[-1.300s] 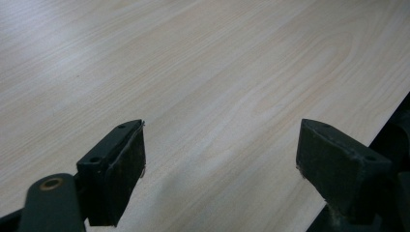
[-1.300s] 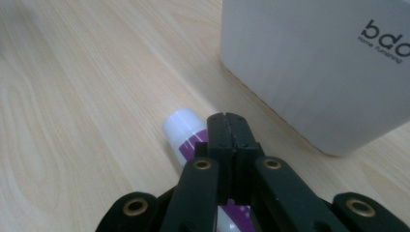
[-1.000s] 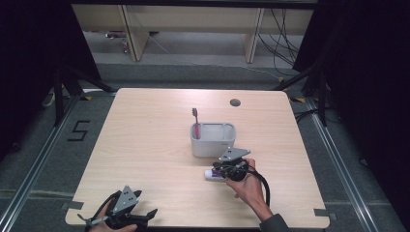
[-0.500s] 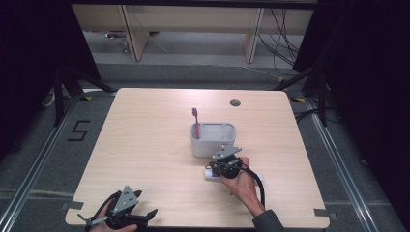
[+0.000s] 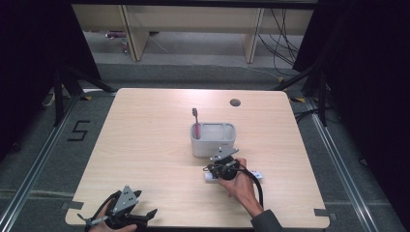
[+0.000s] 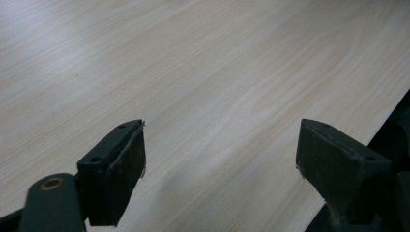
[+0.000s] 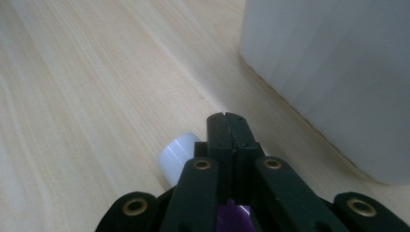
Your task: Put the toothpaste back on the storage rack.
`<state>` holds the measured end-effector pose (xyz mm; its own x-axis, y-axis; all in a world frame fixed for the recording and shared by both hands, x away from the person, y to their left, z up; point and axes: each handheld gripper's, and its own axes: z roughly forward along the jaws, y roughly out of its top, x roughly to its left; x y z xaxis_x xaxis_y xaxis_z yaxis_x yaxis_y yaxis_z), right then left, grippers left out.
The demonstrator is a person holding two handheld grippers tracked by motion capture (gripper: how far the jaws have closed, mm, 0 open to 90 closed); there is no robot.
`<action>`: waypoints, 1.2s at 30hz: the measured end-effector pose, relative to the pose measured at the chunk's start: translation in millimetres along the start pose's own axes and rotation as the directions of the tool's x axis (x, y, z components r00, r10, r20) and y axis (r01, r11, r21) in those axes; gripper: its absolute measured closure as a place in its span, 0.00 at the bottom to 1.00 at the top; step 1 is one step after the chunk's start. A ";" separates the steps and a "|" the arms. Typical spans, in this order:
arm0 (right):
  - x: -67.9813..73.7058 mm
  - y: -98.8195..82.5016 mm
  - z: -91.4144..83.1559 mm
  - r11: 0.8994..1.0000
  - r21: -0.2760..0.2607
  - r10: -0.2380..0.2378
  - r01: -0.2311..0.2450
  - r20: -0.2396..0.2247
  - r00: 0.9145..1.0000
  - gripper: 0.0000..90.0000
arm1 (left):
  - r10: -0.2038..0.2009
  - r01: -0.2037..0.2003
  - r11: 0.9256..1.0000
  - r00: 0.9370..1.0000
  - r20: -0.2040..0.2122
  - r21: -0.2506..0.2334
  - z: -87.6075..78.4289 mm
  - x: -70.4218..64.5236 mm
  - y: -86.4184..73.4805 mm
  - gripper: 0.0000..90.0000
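My right tongs [image 7: 226, 126] are pressed together over a white-capped tube [image 5: 211, 178], apparently toothpaste, lying on the surface [image 5: 145, 145] just in front of the white holder [image 5: 212, 141]; whether they pinch it I cannot tell. A red toothbrush [image 5: 196, 123] stands upright in the holder, likely the tube's destination. My left tongs [image 6: 220, 169] wait spread apart near the front edge, holding nothing.

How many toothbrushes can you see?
1. A red toothbrush stands upright in the left end of the grey holder in the middle of the table. More could be hidden behind the holder's walls; the high view cannot settle that.
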<state>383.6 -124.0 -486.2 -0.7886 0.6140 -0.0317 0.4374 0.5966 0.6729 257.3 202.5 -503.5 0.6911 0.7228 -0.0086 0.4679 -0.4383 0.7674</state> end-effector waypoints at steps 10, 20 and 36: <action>10.7 -8.1 -9.7 1.000 0.023 -0.014 0.015 -0.035 0.999 1.00 | 0.000 0.000 1.000 1.000 -0.005 0.001 -1.0 0.2 0.2 0.20; 21.1 -22.7 -23.6 0.999 0.025 -0.024 0.026 -0.073 0.997 1.00 | 0.005 -0.005 1.000 1.000 -0.006 0.002 -0.9 0.3 0.0 0.20; 28.9 -48.9 -45.7 0.997 0.060 -0.043 0.049 -0.098 0.994 1.00 | 0.008 -0.008 1.000 1.000 -0.001 0.008 -0.2 -0.3 -0.3 0.20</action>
<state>319.7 -159.0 -486.2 -0.8453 0.5342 0.0122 0.4236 0.6560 0.6246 256.9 202.5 -503.6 0.6938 0.7201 -0.0019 0.4673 -0.4483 0.7620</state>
